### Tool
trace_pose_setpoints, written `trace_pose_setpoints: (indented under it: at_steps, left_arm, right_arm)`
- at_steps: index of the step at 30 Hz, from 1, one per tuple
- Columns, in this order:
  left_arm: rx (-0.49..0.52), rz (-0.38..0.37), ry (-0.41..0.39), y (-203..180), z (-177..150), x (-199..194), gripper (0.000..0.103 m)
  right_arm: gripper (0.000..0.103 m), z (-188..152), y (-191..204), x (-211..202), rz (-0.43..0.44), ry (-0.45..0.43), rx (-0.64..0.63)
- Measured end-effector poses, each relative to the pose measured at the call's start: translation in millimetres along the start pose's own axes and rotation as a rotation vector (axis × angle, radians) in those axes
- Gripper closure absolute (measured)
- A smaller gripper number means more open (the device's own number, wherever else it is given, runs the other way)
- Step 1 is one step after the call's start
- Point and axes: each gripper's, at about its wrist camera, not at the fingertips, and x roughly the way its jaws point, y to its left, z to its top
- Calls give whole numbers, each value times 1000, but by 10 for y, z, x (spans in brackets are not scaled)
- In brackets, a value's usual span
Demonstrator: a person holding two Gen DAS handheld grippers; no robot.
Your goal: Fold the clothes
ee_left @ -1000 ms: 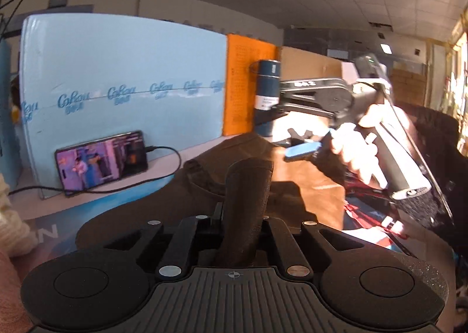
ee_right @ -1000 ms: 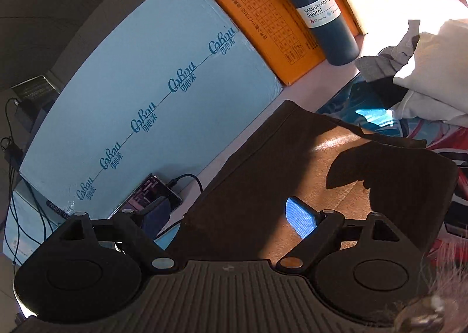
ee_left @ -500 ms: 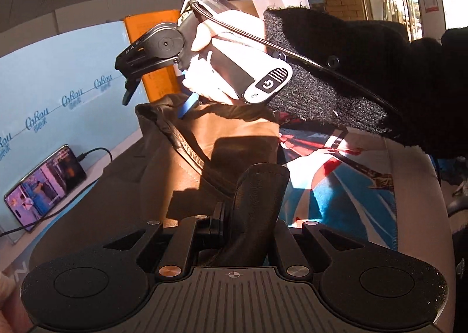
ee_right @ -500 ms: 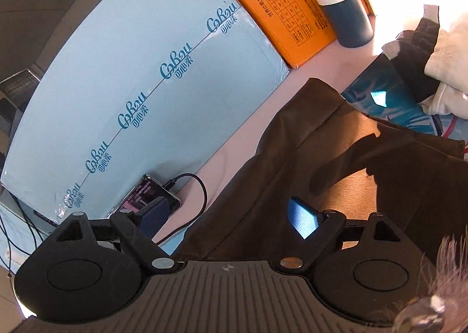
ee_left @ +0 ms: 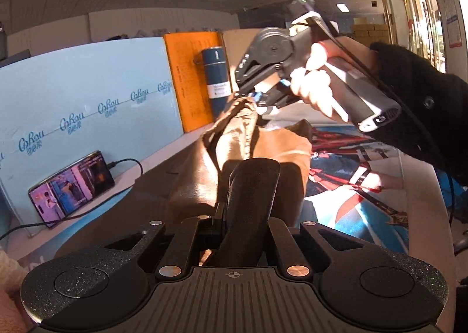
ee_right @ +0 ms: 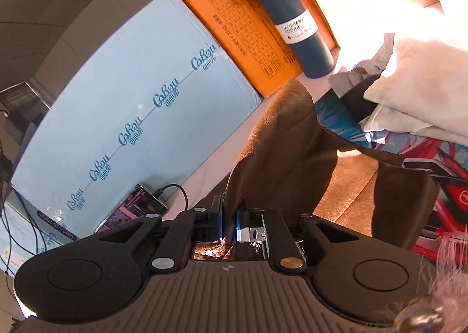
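Change since earlier frame: right gripper (ee_right: 229, 223) has just been closing and now pinches a bunched edge of the brown garment (ee_right: 280, 140), which it lifts off the mat; before, its jaws stood wide above the flat cloth.
Right gripper: clamped on the garment's edge, blue pads pressed against the fabric; in the left wrist view it (ee_left: 254, 96) holds a gathered peak of cloth.
Left gripper (ee_left: 248, 186): jaws narrow, closed on a dark fold of the same garment.
Brown garment: stretched between both grippers, its lower part on the printed mat (ee_left: 359, 175).
Background: blue foam board (ee_right: 131, 93), orange board (ee_right: 248, 26), dark blue bottle (ee_right: 289, 20), phone (ee_left: 71, 186) on a cable.
Right side: pale folded clothes (ee_right: 409, 84).
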Motion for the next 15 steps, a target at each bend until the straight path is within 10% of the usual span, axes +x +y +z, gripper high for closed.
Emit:
trace_pose_setpoints:
  at_steps: [9,15]
  left_arm:
    - [-95,-73,-228,106,29,-473,97]
    - [-114,-151,-205,-319,-140,-760,96]
  right_arm:
    - [96,-342,-296,-1122,112,-178,-45]
    - [96,-770,-634,-1839,152,-228,-62]
